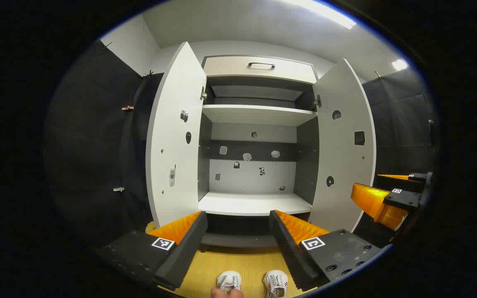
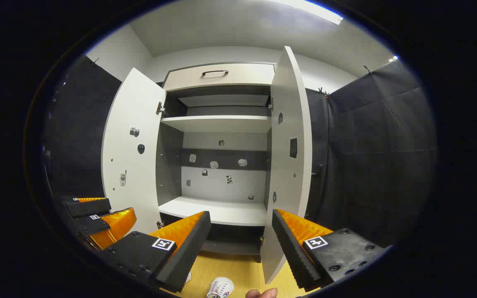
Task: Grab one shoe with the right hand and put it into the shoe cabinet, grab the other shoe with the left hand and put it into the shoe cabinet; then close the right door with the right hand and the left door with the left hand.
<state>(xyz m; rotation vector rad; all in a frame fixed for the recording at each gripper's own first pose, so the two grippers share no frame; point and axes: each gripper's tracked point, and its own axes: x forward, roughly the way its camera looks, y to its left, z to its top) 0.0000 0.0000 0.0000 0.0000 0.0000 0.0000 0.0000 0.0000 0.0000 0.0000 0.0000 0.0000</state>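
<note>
A: Both the left gripper (image 1: 238, 238) and the right gripper (image 2: 240, 240) stand wide and empty. What is your risk?

B: Your fingers may clip the open right door (image 2: 288, 165) as you lower them.

A: The shoes (image 1: 251, 283)?

B: A pale pair, side by side on the floor (image 1: 242, 260) below the shoe cabinet (image 1: 255, 165).

No word, number or brand can be read anywhere. The only signs are square black-and-white coded markers, one on top of each finger of the left gripper (image 1: 238, 231) and the right gripper (image 2: 240, 231); they carry patterns, not letters. Small stickers on the shoe cabinet (image 1: 259, 116) back wall and the insides of its doors are too small to make out.
</note>
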